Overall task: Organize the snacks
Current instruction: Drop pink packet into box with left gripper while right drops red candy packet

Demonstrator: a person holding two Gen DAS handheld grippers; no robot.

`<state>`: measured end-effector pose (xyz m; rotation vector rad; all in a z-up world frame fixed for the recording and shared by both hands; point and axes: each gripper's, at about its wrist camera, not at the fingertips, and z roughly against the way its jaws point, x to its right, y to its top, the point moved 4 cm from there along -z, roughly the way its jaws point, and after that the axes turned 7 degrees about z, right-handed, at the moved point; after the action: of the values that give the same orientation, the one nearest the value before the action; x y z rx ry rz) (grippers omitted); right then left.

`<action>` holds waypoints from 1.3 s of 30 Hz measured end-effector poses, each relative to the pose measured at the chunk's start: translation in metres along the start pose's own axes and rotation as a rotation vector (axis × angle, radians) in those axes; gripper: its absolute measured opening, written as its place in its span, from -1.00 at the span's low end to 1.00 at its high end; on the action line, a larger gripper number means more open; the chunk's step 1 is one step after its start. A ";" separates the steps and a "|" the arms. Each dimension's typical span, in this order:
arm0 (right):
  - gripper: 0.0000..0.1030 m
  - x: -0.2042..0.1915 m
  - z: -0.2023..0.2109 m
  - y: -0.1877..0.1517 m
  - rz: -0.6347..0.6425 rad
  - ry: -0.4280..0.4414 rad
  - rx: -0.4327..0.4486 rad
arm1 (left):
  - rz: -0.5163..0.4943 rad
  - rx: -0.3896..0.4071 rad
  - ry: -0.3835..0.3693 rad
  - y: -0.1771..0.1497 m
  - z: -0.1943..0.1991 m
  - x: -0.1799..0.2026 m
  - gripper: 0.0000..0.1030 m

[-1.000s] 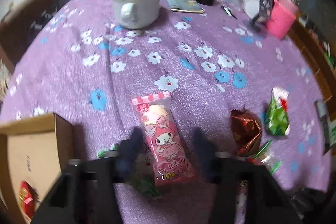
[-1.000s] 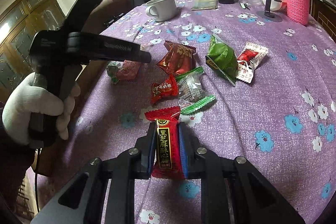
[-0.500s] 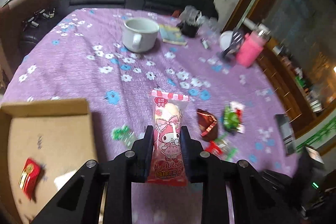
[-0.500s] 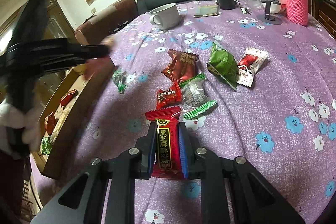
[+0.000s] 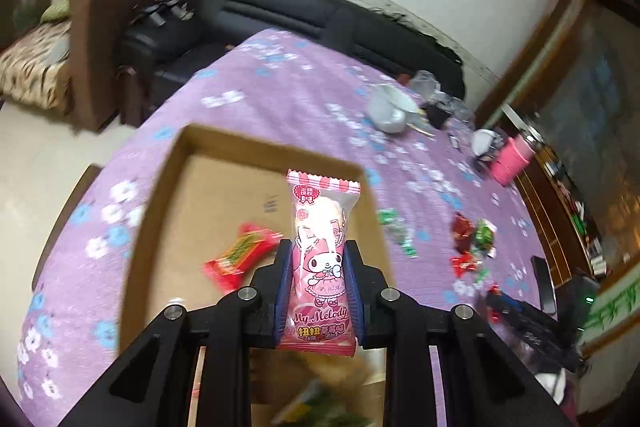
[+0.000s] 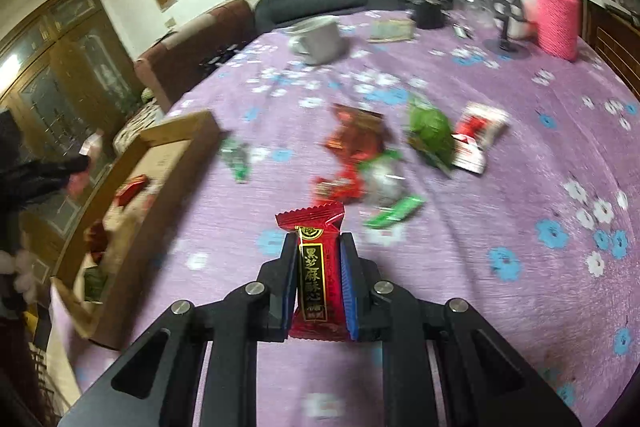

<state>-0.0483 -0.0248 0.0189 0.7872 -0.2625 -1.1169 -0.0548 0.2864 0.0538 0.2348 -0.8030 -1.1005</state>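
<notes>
A round table under a purple floral cloth (image 6: pixel 500 155) fills the middle of both views. In the left wrist view a shallow cardboard box (image 5: pixel 168 179) occupies the centre and lower left of the frame; in the right wrist view the same box lies along the left edge, its contents blurred.

The left gripper (image 5: pixel 319 263), at lower centre of its frame, has its two fingers clamped on a pink My Melody snack packet (image 5: pixel 322 255), which stands upright between the blue pads and is held above the box interior. A red-wrapped snack (image 5: pixel 240 255) lies on the box floor just left of the gripper, and blurred green and yellowish wrappers show at the frame's bottom edge.

The right gripper (image 6: pixel 318 279), at lower centre of its frame, has its fingers closed on a red packet with black-and-gold lettering (image 6: pixel 314 267), held upright over the cloth.

Above it, in mid-frame, loose snacks rest on the cloth: a dark red foil packet (image 6: pixel 356 139), a green packet (image 6: pixel 430 131), touching it on the right a red-and-white packet (image 6: pixel 476 139), a small red candy (image 6: pixel 336 187), a clear wrapper with green ends (image 6: pixel 384 183), and, apart at left, a small green candy (image 6: pixel 236 157) near the box corner.

A white mug (image 6: pixel 318 39) and a pink knit-sleeved bottle (image 6: pixel 556 19) stand at the upper part of the frame.
</notes>
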 end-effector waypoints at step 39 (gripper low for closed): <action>-0.22 -0.169 -0.071 0.064 0.147 0.172 -0.080 | 0.019 0.046 -0.041 -0.018 0.020 -0.012 0.64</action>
<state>-0.0384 0.1671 0.0438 0.7751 -0.1279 -0.9103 -0.0832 0.2925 0.0528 0.2439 -0.8660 -1.0724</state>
